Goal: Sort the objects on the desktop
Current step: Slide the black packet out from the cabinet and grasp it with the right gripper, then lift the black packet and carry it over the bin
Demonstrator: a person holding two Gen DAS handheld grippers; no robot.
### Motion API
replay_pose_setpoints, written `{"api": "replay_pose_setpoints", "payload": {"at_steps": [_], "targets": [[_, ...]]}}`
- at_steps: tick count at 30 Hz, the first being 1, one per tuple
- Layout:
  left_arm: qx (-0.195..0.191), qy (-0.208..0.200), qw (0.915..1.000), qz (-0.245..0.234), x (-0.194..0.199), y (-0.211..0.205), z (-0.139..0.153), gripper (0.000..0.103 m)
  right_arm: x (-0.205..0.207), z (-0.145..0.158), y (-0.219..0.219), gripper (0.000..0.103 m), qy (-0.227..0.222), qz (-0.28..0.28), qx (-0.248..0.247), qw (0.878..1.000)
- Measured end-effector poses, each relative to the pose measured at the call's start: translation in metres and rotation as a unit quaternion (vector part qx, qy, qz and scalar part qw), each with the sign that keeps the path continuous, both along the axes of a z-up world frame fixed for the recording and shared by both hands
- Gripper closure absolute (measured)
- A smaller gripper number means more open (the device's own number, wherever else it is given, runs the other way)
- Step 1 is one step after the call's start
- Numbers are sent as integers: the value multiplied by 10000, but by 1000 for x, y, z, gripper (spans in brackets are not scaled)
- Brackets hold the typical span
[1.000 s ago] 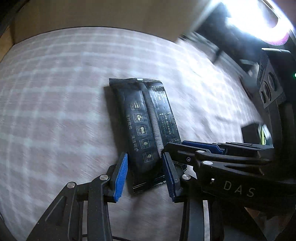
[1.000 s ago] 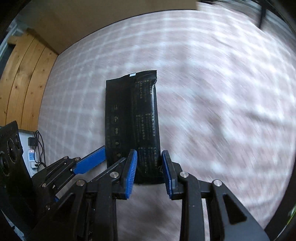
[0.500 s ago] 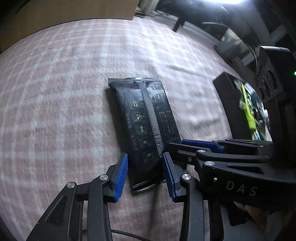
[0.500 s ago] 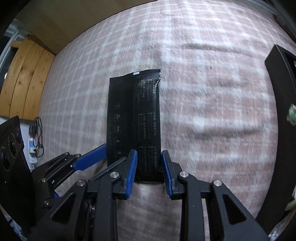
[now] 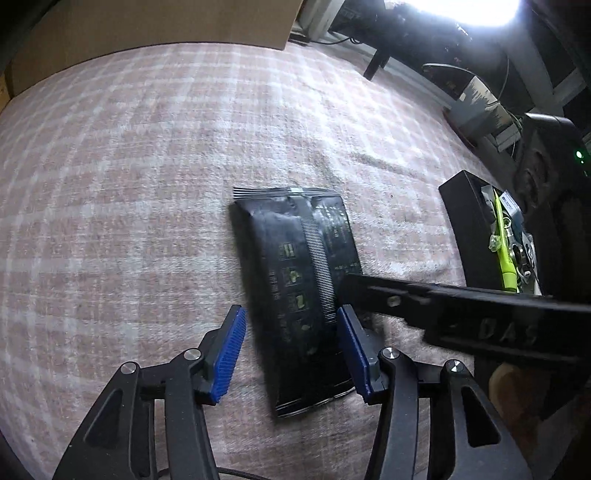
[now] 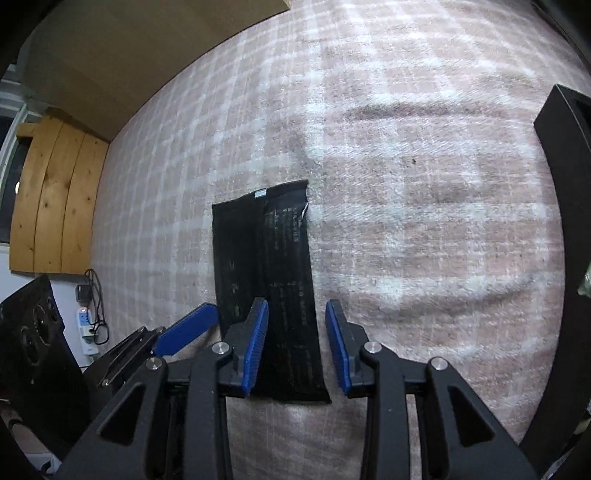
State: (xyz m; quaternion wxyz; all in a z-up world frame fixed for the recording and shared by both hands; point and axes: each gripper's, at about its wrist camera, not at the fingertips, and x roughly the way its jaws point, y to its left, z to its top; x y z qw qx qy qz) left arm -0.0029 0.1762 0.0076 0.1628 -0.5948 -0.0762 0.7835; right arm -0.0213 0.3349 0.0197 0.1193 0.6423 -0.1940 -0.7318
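Observation:
A flat black foil packet (image 5: 299, 280) lies on the pink checked cloth, also in the right wrist view (image 6: 269, 280). My left gripper (image 5: 291, 354) is open, its blue pads straddling the packet's near end without pressing it. My right gripper (image 6: 297, 347) is open too, with the packet's near end between its pads. The right gripper's black fingers (image 5: 461, 314) cross the left wrist view from the right, over the packet's right edge.
A black open box (image 5: 469, 236) stands at the right on the cloth, holding a yellow-green pen and small items; its wall shows in the right wrist view (image 6: 557, 155). A cardboard box (image 5: 147, 22) lies at the far edge. A wooden panel (image 6: 55, 192) and a power strip are at the left.
Both grippers have opened wider around the packet's near end. The packet has slid away from the pads, and the black box has come further into view at the right.

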Motion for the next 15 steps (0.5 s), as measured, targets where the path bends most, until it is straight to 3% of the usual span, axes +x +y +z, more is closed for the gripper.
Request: {"api": "replay_pose_setpoints", "payload": {"at_steps": [3,5,8,15], "targets": [[-87,89,9999,-44,0,4,0,56,0,-3,-13,72,71,83,105,9999],[-14,64,9999,-134,1,8,0,57,0,-5,-13,71,-7,177,-89,9998],[-201,172,9994,-207,6,16,2,56,4,-1,-18,71,76,314,151,9994],[-29,180,9997,-186,13,21,12,56,17,13,-2,71,175,243,33,9995]]}}
